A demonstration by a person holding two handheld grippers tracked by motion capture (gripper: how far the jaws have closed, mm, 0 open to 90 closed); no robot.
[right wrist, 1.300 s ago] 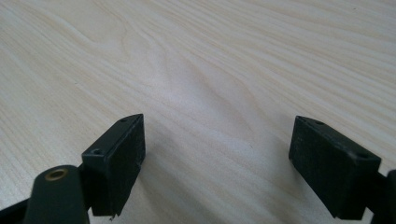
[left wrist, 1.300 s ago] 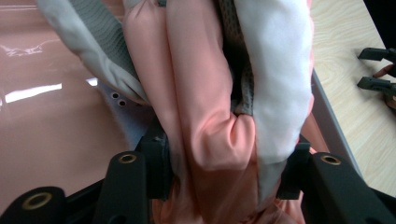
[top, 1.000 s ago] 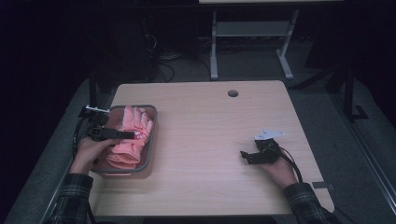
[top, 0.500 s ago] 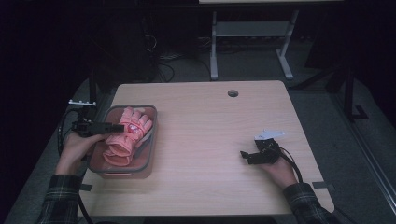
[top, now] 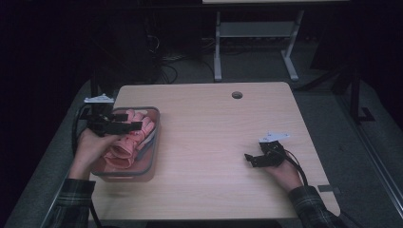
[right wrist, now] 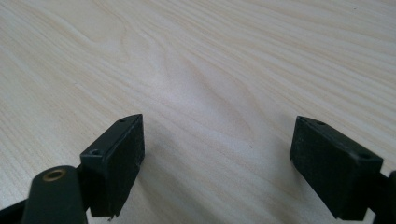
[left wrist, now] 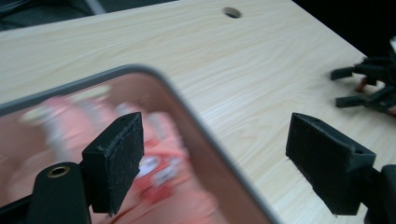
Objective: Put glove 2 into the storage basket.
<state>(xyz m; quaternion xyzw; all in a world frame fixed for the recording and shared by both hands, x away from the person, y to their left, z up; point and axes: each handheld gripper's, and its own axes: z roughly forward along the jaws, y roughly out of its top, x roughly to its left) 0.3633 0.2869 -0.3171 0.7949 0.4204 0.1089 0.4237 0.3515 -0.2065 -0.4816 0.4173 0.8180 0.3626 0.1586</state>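
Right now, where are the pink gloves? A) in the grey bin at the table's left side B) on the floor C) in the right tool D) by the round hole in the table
A: the pink gloves lie inside the grey bin at the table's left side.

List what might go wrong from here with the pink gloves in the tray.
The left hand-held gripper hangs open over the tray's grey rim, so lowering it may knock or tip the tray. The tray sits at the table's left edge and might slide off if nudged. The pink gloves lie heaped and may spill over the rim.
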